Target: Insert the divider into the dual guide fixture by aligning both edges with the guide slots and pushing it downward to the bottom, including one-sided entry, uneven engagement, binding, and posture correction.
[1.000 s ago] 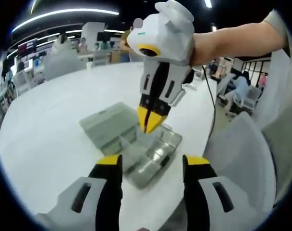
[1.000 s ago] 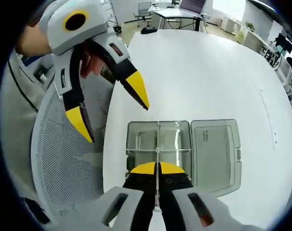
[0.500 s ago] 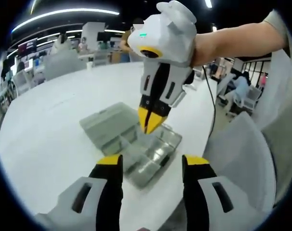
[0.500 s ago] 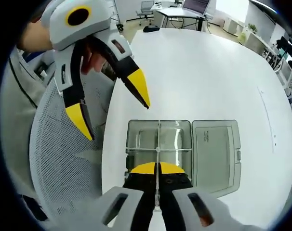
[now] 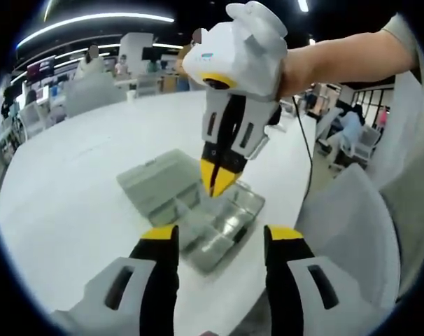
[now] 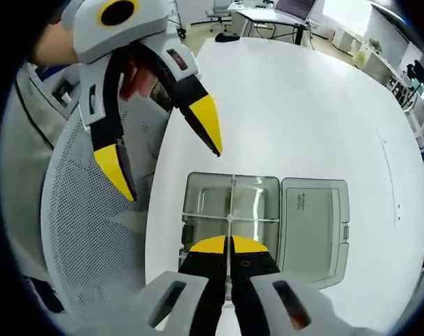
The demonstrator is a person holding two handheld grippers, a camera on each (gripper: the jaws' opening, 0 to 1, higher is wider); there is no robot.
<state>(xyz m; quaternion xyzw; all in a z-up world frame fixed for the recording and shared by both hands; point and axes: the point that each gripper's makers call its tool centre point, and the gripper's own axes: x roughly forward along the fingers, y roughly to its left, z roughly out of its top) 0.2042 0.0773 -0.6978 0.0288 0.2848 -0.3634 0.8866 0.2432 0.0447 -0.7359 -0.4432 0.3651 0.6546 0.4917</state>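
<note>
A clear plastic box lies on the white table, its lid folded open to one side. My right gripper is shut on a thin clear divider, seen edge-on and running across the middle of the box over a cross partition. In the left gripper view the right gripper points down into the box, beside the lid. My left gripper is open with nothing between its jaws, a short way off the box. It also appears as the left gripper, above the table edge.
The box sits close to the table's edge. A grey mesh chair stands just past that edge, seen also as the chair. The person's forearm reaches in from the right. Desks, chairs and people fill the far room.
The right gripper has tilted slightly over the box, so its view has shifted a little. The divider and the box stay where they were, and the left gripper stays open.
</note>
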